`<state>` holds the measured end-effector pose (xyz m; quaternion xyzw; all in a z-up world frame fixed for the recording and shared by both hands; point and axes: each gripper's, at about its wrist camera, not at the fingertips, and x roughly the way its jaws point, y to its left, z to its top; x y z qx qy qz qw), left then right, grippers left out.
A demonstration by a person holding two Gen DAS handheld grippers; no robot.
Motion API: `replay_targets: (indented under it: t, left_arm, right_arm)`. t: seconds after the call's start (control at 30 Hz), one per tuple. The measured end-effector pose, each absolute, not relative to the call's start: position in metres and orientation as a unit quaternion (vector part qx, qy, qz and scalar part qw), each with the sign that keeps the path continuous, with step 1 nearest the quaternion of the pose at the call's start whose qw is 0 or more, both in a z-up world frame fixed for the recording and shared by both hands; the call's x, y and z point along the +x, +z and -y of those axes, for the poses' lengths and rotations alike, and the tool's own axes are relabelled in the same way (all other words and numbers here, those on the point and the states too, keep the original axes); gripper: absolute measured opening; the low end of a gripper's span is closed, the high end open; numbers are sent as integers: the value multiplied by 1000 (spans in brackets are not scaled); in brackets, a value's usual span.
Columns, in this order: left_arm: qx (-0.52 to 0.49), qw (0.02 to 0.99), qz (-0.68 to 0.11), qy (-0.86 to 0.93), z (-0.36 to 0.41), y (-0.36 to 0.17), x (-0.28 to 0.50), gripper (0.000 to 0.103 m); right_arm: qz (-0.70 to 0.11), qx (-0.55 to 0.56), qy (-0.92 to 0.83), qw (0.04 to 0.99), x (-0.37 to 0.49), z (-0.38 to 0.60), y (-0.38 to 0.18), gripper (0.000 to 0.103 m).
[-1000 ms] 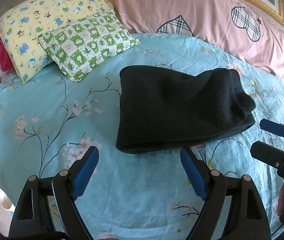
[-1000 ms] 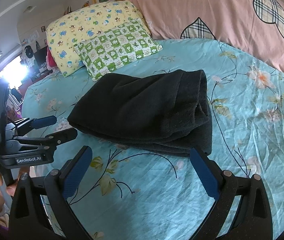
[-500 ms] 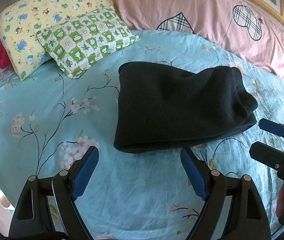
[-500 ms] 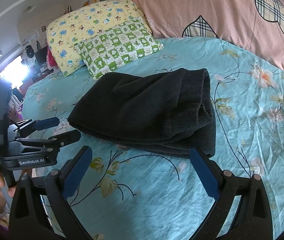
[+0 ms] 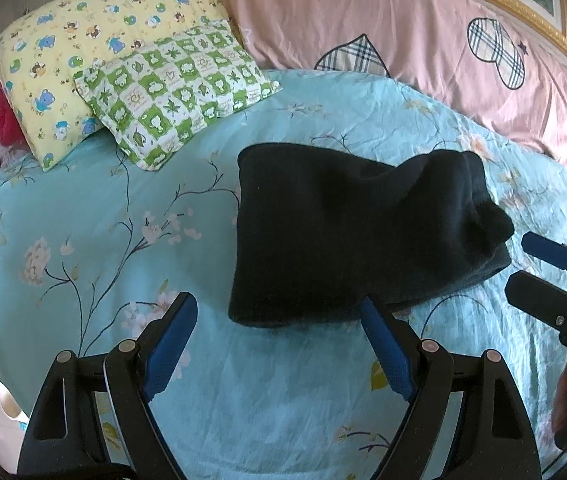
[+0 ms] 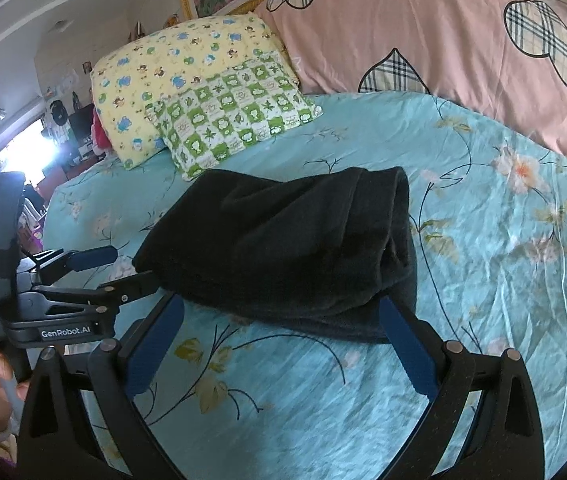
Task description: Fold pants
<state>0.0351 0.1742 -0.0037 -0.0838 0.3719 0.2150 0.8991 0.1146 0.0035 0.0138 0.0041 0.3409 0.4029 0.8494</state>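
On the floral bed (image 5: 83,208), both the left gripper (image 5: 279,344) and right gripper (image 6: 279,344) sit released at the frame bottom; each should pinch all layers of the folded black pants (image 5: 347,232) together.

The bed (image 5: 83,216) wore a turquoise sheet printed with branches and pale blossoms. Near its middle lay the black pants (image 5: 347,232), folded into a thick bundle. Toward the head rested a green checked pillow (image 5: 179,88), leaning against a yellow animal-print pillow (image 5: 67,60). A pink quilt (image 5: 403,28) with plaid hearts lay along the far side.
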Motion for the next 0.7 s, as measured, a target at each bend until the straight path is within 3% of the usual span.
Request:
replay_targets:
  t: [0.7]
  left_arm:
    - [-98,897,-378,207,-171,7,49,84]
  right_arm:
    - [-350,34,395,849,119,2,12,100]
